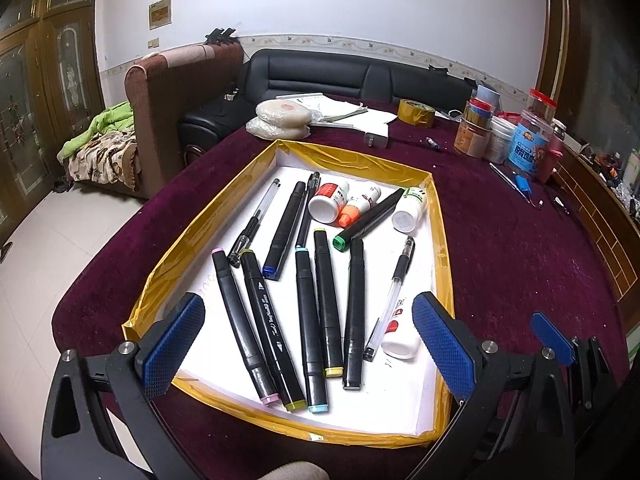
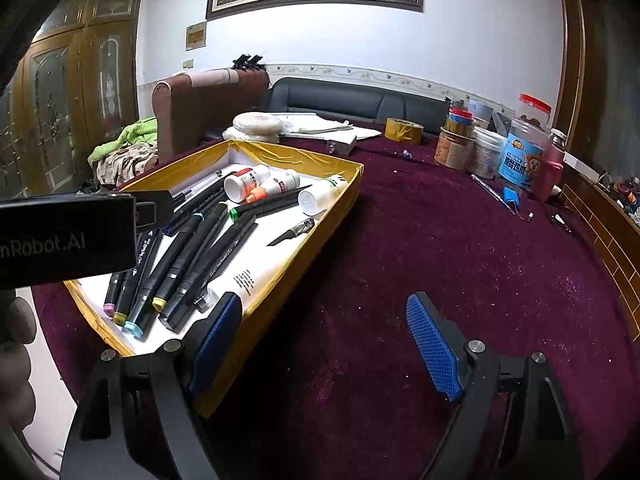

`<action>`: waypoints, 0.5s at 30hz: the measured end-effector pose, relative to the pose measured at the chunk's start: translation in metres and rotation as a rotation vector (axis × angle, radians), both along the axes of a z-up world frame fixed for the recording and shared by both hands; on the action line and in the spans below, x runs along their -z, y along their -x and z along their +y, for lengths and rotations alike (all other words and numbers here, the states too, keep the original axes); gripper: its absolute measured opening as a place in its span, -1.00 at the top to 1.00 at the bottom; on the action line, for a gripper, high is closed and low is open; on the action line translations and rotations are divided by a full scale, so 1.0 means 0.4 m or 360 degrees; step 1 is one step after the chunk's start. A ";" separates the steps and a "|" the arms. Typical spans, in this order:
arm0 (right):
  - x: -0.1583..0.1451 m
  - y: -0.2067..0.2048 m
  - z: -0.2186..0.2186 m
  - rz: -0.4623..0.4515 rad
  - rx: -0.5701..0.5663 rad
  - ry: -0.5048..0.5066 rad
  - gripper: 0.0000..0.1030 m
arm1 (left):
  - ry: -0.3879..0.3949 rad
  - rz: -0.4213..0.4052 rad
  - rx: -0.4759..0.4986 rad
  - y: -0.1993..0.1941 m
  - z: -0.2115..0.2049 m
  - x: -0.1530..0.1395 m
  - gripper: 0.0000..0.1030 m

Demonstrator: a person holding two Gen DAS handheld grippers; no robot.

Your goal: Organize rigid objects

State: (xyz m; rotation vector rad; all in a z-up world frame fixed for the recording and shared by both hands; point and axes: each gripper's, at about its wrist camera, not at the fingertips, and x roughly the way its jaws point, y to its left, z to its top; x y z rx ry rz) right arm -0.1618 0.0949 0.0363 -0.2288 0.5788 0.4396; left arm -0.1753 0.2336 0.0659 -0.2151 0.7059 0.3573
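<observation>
A shallow tray with a yellow rim [image 1: 362, 162] and white floor sits on the maroon table. In it lie several black markers [image 1: 308, 328], clear gel pens [image 1: 390, 300] and small white bottles [image 1: 329, 200]. My left gripper [image 1: 308, 338] is open and empty, its blue pads [image 1: 176, 344] spread over the tray's near end above the markers. My right gripper [image 2: 326, 346] is open and empty; its left pad [image 2: 214, 346] hangs over the tray's right rim [image 2: 304, 264], its right pad over bare cloth. The right gripper also shows in the left wrist view [image 1: 550, 338].
At the back of the table stand several jars and tubs [image 2: 488, 148], a roll of gold tape [image 2: 403, 130], papers and a bagged flatbread stack [image 2: 256, 126]. A pen and a blue item [image 2: 510, 196] lie at right. Sofas stand behind the table.
</observation>
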 end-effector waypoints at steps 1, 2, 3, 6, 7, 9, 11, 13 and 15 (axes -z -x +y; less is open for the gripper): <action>0.000 0.000 0.000 0.0000 -0.0001 0.0001 -0.57 | 0.0001 0.0000 0.0001 0.001 -0.001 0.001 -1.00; 0.000 0.001 0.001 0.0000 -0.0001 0.0001 -0.57 | 0.0003 0.0000 0.0005 0.001 -0.001 0.002 -1.00; 0.000 0.001 0.001 0.0000 -0.0001 0.0000 -0.57 | 0.0006 0.0000 0.0009 0.002 -0.001 0.002 -1.00; 0.000 0.002 0.001 0.0002 -0.0005 -0.0003 -0.57 | 0.0011 0.0002 0.0017 0.002 -0.003 0.002 -1.00; 0.001 0.002 0.000 0.0004 -0.0007 -0.0004 -0.57 | 0.0008 0.0004 0.0015 0.002 -0.003 0.002 -1.00; 0.000 0.002 0.000 0.0005 -0.0012 -0.0007 -0.57 | 0.0009 0.0011 0.0012 0.000 -0.005 0.003 -1.00; -0.002 0.002 -0.003 0.0004 -0.0021 -0.0007 -0.57 | 0.0009 0.0018 0.0009 -0.002 -0.006 0.002 -1.00; -0.006 0.001 -0.008 -0.0002 -0.0021 0.0005 -0.57 | 0.0011 0.0026 0.0019 -0.004 -0.010 0.000 -1.00; -0.015 -0.006 -0.022 -0.0014 -0.0006 0.0011 -0.57 | 0.0012 0.0039 0.0037 -0.007 -0.018 -0.002 -1.00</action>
